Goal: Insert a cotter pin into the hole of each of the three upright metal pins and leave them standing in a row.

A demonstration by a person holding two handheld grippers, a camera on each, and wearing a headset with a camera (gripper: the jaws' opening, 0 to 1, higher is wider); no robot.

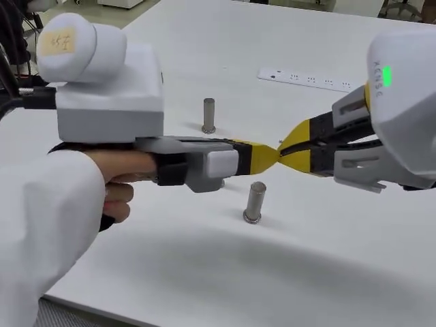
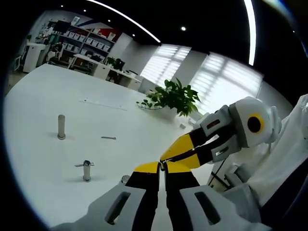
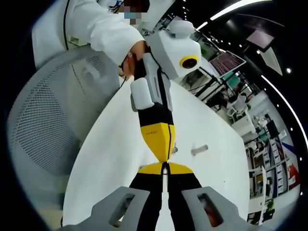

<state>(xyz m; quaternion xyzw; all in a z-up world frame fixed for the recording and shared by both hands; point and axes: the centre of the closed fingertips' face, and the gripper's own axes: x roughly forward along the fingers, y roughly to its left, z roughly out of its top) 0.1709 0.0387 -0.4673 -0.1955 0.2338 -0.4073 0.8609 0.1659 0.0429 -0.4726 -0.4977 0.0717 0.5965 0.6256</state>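
Note:
Above the white table [image 1: 204,41] my two grippers meet tip to tip. The left gripper [image 1: 271,156] comes in from the left in a hand, its yellow jaws shut. The right gripper [image 1: 283,151] reaches in from the right, also shut. I cannot tell whether anything thin is pinched between the touching tips. One bare metal pin [image 1: 208,114] stands behind them and another metal pin [image 1: 255,202] in front. In the left gripper view a far pin [image 2: 61,126] stands bare, a nearer pin [image 2: 86,170] carries a cotter pin through it, and a loose cotter pin [image 2: 108,138] lies between them.
A white power strip [image 1: 310,78] lies at the back right of the table. A grey mesh chair [image 3: 48,120] stands beside the table's edge. Potted plants [image 2: 175,96] sit beyond the far end of the table.

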